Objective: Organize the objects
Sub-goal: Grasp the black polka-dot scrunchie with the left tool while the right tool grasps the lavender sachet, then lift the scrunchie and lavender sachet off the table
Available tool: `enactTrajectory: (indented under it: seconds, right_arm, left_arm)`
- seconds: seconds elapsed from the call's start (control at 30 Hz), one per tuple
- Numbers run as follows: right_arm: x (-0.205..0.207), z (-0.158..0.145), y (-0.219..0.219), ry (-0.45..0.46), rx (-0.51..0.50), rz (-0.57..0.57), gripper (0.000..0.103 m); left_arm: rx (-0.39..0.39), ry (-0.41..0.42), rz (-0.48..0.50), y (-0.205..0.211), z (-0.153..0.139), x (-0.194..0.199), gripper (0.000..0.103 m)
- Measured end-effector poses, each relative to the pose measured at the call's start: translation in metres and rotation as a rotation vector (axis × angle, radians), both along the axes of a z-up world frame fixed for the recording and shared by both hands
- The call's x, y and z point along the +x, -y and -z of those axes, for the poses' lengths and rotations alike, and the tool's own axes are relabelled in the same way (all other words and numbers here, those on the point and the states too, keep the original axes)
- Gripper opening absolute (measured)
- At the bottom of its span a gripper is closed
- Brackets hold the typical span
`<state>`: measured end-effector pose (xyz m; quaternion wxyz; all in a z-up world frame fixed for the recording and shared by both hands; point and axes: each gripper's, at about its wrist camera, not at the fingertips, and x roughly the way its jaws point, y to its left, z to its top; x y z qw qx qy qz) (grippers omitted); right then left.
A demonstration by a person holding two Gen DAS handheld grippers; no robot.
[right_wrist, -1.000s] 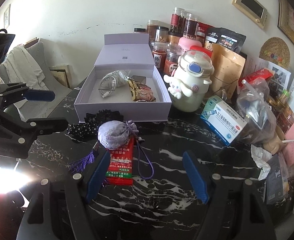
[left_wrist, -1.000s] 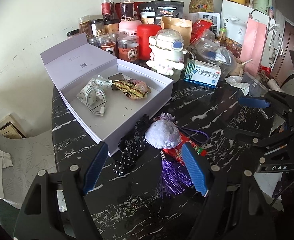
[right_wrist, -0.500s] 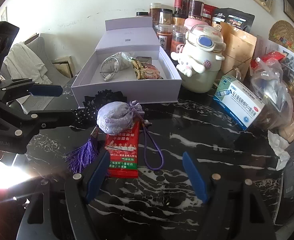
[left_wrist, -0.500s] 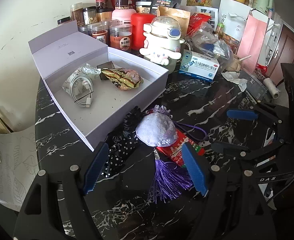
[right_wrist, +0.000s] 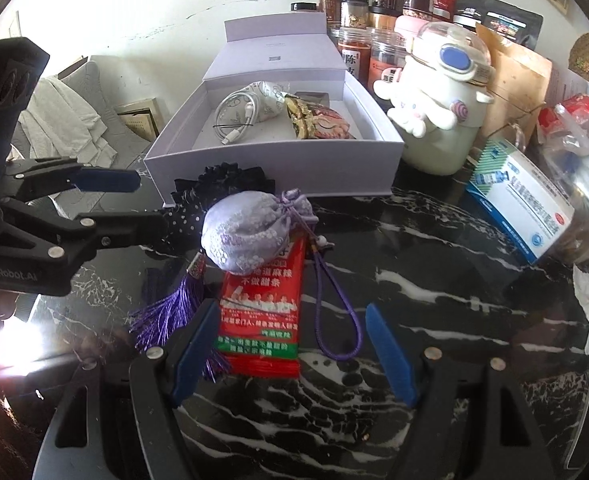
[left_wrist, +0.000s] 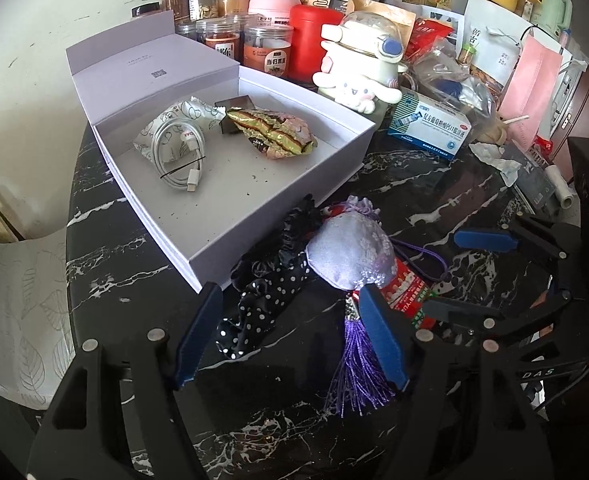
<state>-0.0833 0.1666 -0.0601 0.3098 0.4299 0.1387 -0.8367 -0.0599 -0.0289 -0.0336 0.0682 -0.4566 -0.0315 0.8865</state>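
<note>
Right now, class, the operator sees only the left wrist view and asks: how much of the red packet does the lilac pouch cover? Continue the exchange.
Observer: From the right wrist view, the lilac pouch covers only the far end of the red packet; the rest lies bare.
Operator: Where is the right gripper aimed?
Observer: The right gripper is open, fingers flanking the packet's near end.
Operator: And the purple cord?
Observer: Its loop lies between the packet and the gripper's right finger.

Tabletop (right_wrist: 434, 304): black marble under my tools.
On it: lavender box (left_wrist: 278, 216), dotted scrunchie (left_wrist: 262, 300), red snack packet (right_wrist: 262, 320), medicine box (right_wrist: 522, 204), jars (left_wrist: 268, 54).
</note>
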Motion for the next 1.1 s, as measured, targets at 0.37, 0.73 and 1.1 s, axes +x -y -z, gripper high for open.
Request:
enactTrajectory:
  seconds: [0.37, 0.73, 1.1]
  right_arm:
    - [-0.029, 0.001, 0.031, 0.034, -0.043, -0.066, 0.076]
    - [-0.044, 0.010, 0.053, 0.074, -0.020, -0.082, 0.076]
    - [-0.037, 0.010, 0.049, 0.068, -0.039, -0.103, 0.050]
  left_arm:
    - [0.004, 0.078, -0.014, 0.013, 0.030, -0.006, 0.034]
    - [0.022, 0.107, -0.017, 0.018, 0.041, -0.006, 0.020]
    - [0.076, 0.133, -0.019, 0.018, 0.041, 0.007, 0.019]
